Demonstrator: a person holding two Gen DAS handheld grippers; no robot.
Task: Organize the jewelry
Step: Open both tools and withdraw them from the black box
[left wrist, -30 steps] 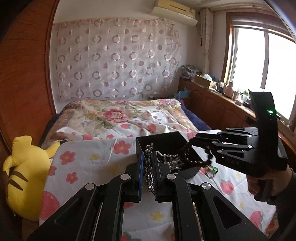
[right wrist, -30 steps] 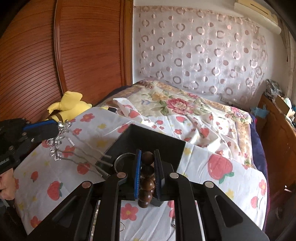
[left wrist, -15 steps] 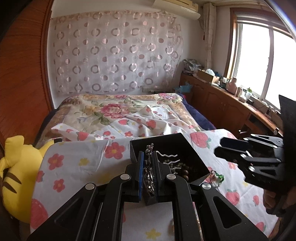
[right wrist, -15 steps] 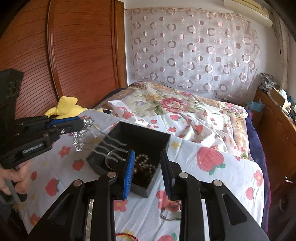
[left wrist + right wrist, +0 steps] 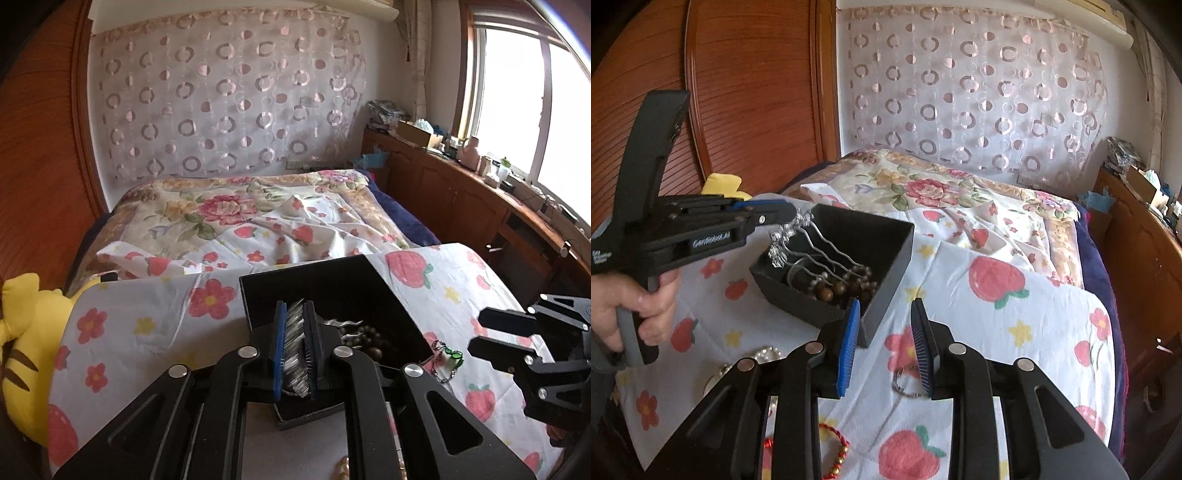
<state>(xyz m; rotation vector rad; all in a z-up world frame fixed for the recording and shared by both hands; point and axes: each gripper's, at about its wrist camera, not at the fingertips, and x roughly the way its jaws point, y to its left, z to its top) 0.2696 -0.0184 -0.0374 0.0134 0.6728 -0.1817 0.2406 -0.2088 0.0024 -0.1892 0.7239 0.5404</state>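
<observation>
One silver hair comb (image 5: 798,243) is clamped between the pads of the left gripper (image 5: 295,356), its jewelled head at the fingertips and its wavy prongs reaching down into the black box (image 5: 886,254). In the left wrist view the comb is seen as a blurred silver streak between the two blue pads. Inside the box, a string of brown wooden beads (image 5: 836,290) is piled against the near wall, with a silver ring partly hidden beneath the prongs. The box is set on a white cloth (image 5: 1015,325) printed with strawberries and flowers.

The right gripper (image 5: 884,347) is held just beside the near corner of the box, its fingers spread apart with nothing between them. Under it a thin chain (image 5: 905,389) is laid on the cloth, and a red and gold bracelet (image 5: 836,452) is seen nearer the camera. A small green charm (image 5: 452,356) is laid close beside the box. A yellow plush toy (image 5: 22,354) is propped at the cloth's left edge.
</observation>
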